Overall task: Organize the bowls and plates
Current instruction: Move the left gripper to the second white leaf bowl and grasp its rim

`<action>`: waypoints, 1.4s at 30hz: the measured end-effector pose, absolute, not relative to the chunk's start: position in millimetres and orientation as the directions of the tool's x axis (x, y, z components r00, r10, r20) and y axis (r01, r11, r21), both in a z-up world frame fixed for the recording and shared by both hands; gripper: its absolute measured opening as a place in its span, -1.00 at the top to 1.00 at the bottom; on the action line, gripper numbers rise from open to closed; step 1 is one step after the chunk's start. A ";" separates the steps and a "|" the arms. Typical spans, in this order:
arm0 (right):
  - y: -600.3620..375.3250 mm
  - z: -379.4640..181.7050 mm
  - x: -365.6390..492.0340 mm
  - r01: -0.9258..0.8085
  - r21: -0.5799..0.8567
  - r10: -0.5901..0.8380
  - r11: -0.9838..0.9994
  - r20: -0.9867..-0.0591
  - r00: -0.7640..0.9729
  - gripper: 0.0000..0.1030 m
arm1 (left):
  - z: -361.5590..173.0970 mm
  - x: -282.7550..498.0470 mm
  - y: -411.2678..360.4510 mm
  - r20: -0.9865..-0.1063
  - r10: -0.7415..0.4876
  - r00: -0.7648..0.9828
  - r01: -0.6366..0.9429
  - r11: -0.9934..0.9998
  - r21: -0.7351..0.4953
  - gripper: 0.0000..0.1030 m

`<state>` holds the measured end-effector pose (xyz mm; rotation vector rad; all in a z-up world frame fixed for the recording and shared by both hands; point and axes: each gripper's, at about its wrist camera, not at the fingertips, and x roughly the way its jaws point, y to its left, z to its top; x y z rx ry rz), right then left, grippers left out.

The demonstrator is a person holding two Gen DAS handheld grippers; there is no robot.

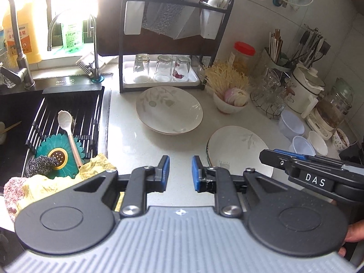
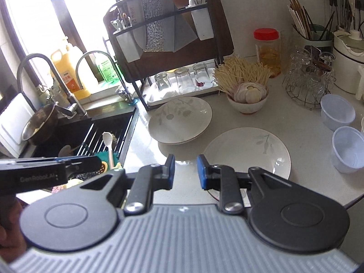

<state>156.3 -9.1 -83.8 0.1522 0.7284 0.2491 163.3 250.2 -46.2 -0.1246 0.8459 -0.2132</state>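
Both sets of fingers narrowly parted, empty: left gripper (image 1: 180,173), right gripper (image 2: 186,171). Flat plate (image 2: 246,151) just beyond right fingertips, likely first to grasp; deep plate (image 2: 180,119) farther ahead on desk (image 2: 295,122).

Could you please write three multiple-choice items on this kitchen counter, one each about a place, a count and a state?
1. Where do the upside-down glasses stand?
A. in the sink
B. on the white tray at the bottom of the dish rack
C. on the flat plate

2. How many glasses are on that tray?
A. one
B. three
C. five

3. How is the left gripper?
A. open and empty
B. shut on a spoon
C. shut on a plate

Answers:
1 B: the glasses sit on the tray under the dish rack, behind the deep plate.
2 B: three stand in a row.
3 A: the left gripper shows a gap with only counter behind it.
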 end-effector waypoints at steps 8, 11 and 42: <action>1.0 -88.5 172.9 -0.162 0.229 0.275 0.960 -0.654 0.705 0.50 | -56.9 174.4 268.5 -0.739 -0.225 0.635 0.111 0.973 -0.201 0.55; 1.9 -93.3 187.3 -0.146 0.244 0.275 0.959 -0.665 0.694 0.50 | -60.1 188.7 272.0 -0.743 -0.224 0.631 0.094 0.973 -0.213 0.55; 0.2 -178.7 389.6 -0.100 0.311 0.314 0.945 -0.780 0.541 -0.09 | -165.8 391.2 296.4 -0.848 -0.131 0.514 -0.118 0.968 -0.221 0.02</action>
